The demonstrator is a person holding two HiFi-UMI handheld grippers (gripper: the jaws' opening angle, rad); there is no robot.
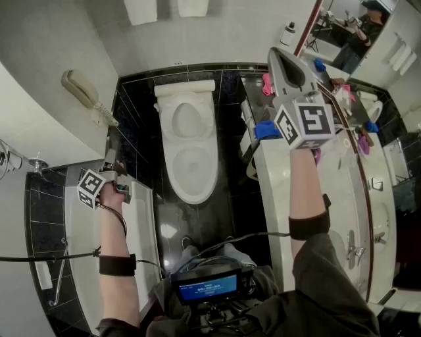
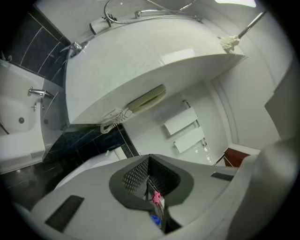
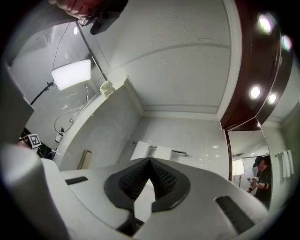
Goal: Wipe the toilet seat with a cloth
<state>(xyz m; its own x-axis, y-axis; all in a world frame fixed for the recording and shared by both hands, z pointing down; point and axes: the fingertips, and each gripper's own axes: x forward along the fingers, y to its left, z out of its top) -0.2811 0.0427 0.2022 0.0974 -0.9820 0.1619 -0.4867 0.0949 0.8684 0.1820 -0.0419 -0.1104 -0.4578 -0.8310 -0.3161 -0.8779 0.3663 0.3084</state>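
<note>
Black glossy tiles (image 1: 135,112) line the lower wall and floor of a narrow bathroom. A white toilet (image 1: 187,148) stands against the far wall with its tank (image 1: 185,87) at the back. The toilet seat (image 1: 193,195) faces the person across a strip of dark floor. A bathtub (image 1: 80,230) runs along the left side, and a wall phone (image 1: 82,91) hangs above it. A long white counter (image 1: 283,197) on the right, backed by a mirror (image 1: 368,39), crowds the toilet's other side. A blue cloth (image 1: 266,129) lies at the counter's edge just beside the toilet. A pink cloth (image 1: 266,83) lies farther back on the counter, near the wall. White towels (image 1: 141,10) hang high on the far wall, and a small bottle (image 1: 288,33) stands at the counter's far end.

The left gripper (image 1: 113,168) is held low over the tub's rim, left of the toilet and well apart from the seat. Its jaws are pressed together with nothing between them; both cloths show only far off beyond the tips. The right gripper (image 1: 279,59) is raised above the counter and tilted upward, toward the towels and the ceiling. Its jaws also meet and hold nothing. Both cloths lie below it, untouched, so neither gripper carries a cloth. A lit screen (image 1: 207,287) sits at the person's chest.
</note>
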